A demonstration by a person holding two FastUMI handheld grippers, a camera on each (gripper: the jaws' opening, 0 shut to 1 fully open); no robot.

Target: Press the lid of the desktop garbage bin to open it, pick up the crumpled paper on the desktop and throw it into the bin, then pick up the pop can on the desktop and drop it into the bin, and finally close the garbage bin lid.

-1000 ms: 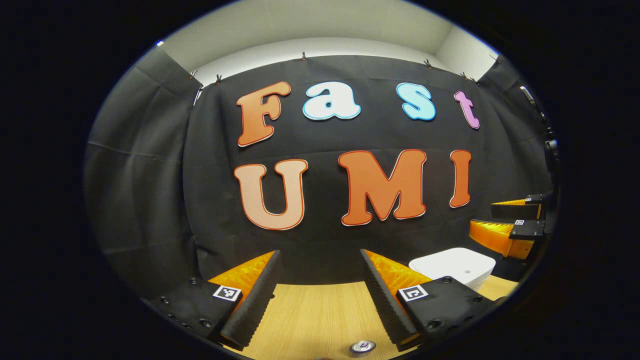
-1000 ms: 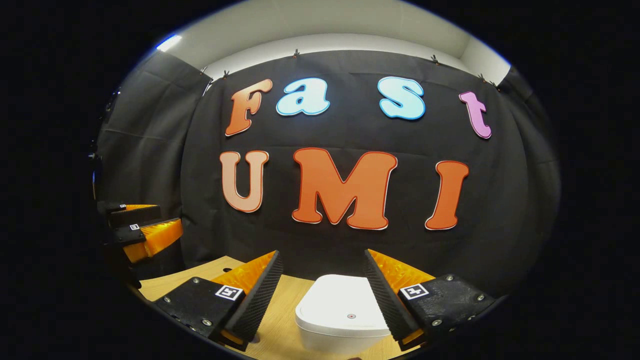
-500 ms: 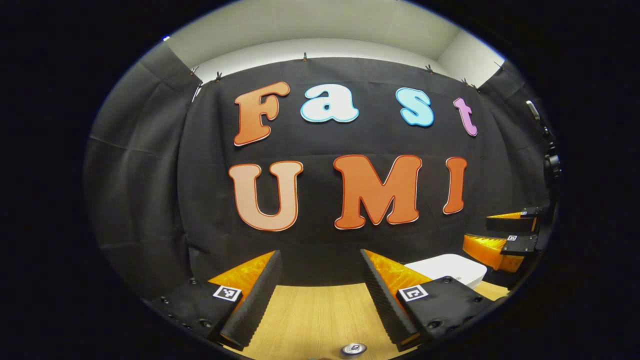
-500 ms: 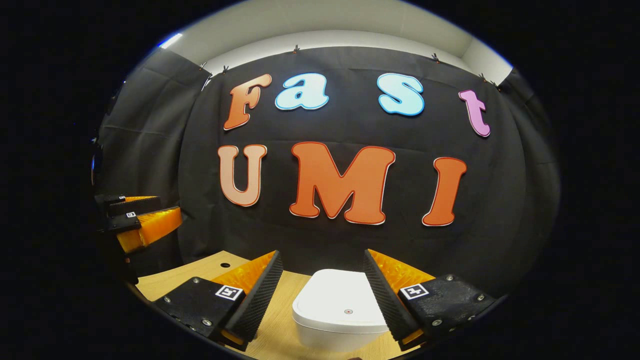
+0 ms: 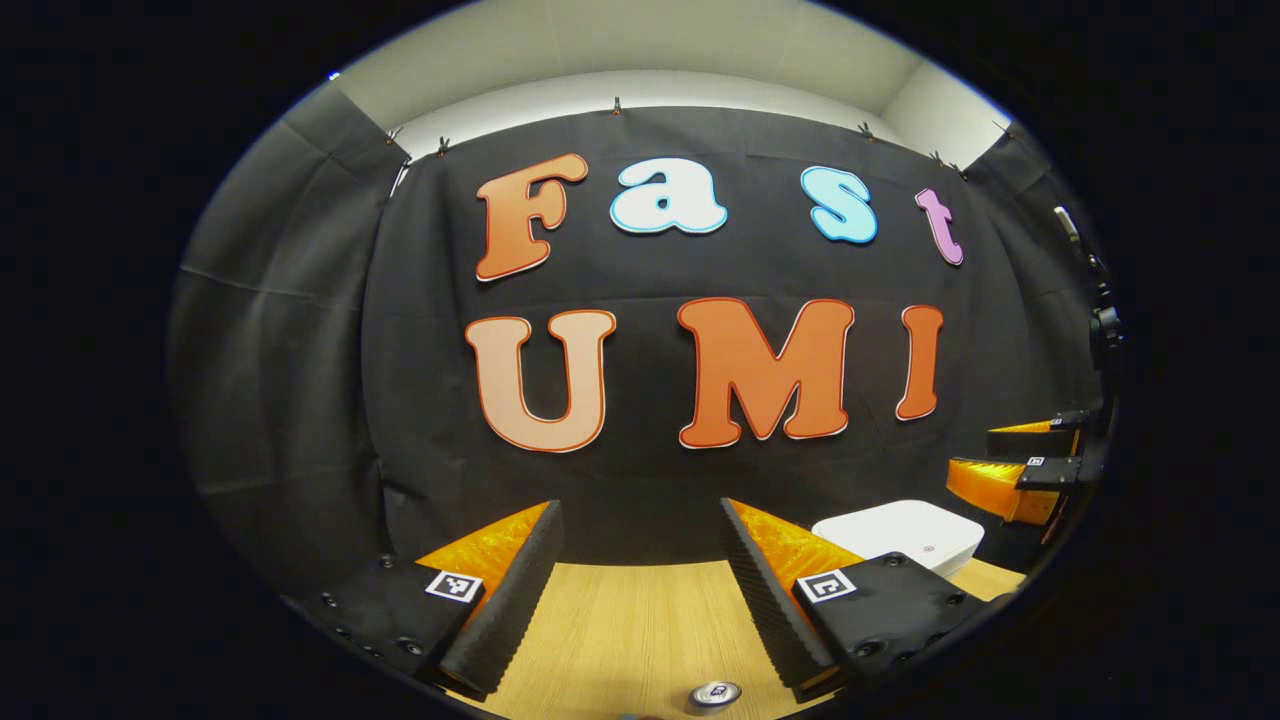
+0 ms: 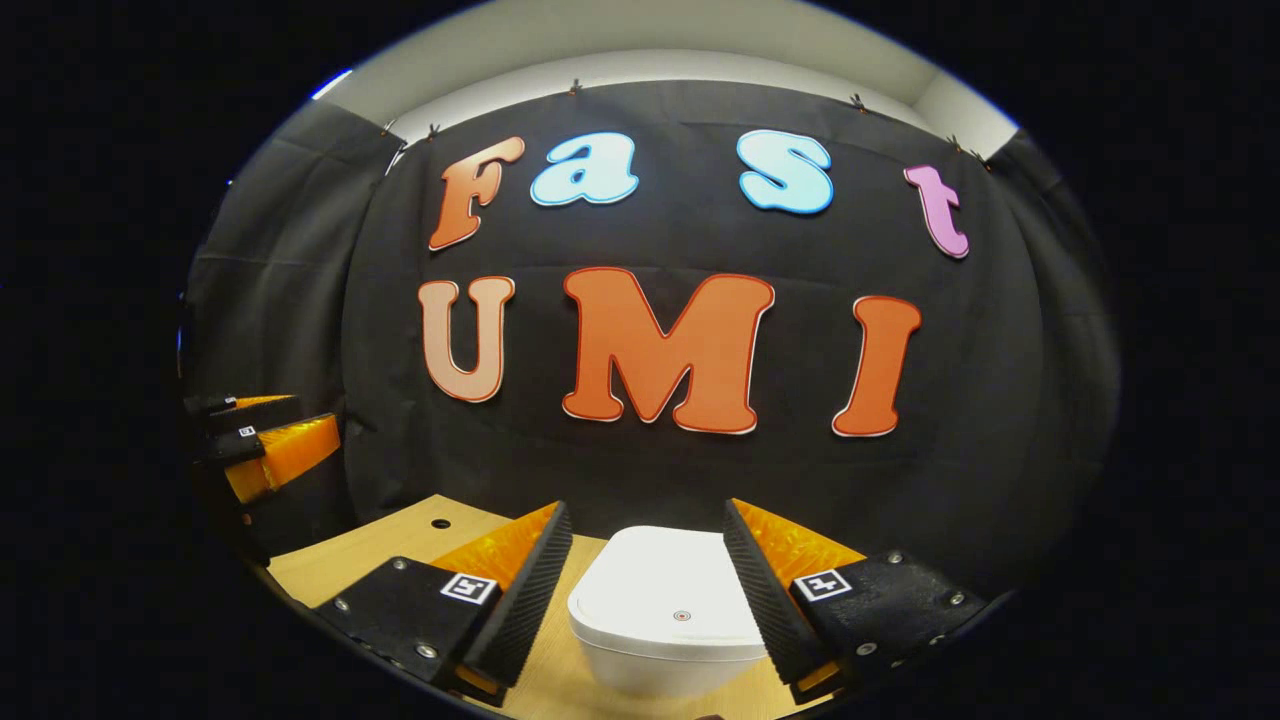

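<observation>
- Left gripper point(image 5: 635, 530): jaws spread wide, nothing held; pop can point(image 5: 714, 694) seen below it on the wooden desktop point(image 5: 640, 620).
- Right gripper point(image 6: 648, 530): jaws wide apart, nothing gripped, raised above the white bin point(image 6: 668, 610).
- Bin lid point(image 6: 665, 590) down.

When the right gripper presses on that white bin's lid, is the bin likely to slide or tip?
The bin sits squat and wide on the wooden desktop, so tipping seems unlikely. It looks like light plastic on smooth wood, so an off-centre push may slide it. The small mark on the closed lid probably marks the press spot; pressing straight down there with the open right gripper should be steadiest.
</observation>
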